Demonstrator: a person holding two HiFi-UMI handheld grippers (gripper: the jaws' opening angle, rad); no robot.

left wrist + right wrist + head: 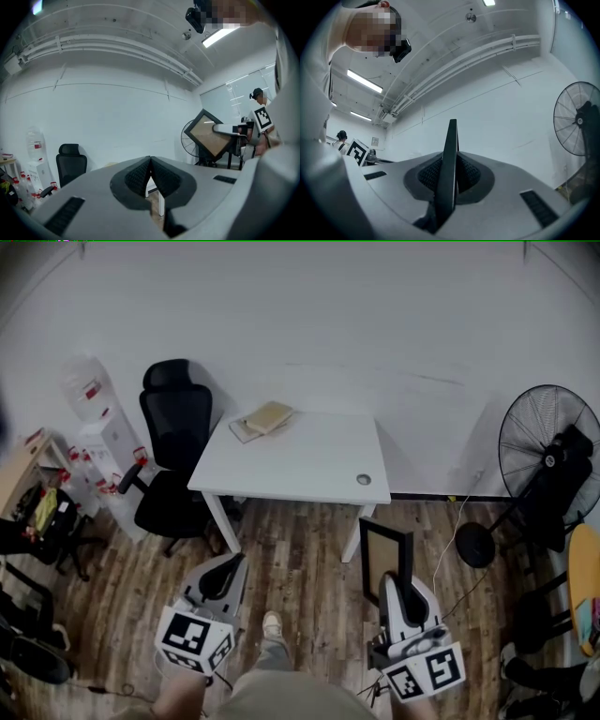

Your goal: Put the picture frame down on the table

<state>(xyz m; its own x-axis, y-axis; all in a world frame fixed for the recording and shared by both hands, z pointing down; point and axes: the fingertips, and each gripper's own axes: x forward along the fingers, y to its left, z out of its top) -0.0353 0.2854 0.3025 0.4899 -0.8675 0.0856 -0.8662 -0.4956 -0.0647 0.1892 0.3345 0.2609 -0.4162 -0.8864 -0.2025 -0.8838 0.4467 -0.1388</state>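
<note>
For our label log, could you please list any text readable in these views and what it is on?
No readable text anywhere.
Left cube, right cube: square patterns only, no letters.
Label on the jug: red, too blurred to read.
On the picture frame: no print seen.

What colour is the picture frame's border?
Black, around a tan centre; the picture frame shows best in the left gripper view.

L gripper [232, 562] pinched closed, R gripper [392, 583] clamped, both pointing fwd.

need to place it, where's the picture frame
Head view, lower right: the picture frame is clamped in the right tool, above floor before the white table.
</note>
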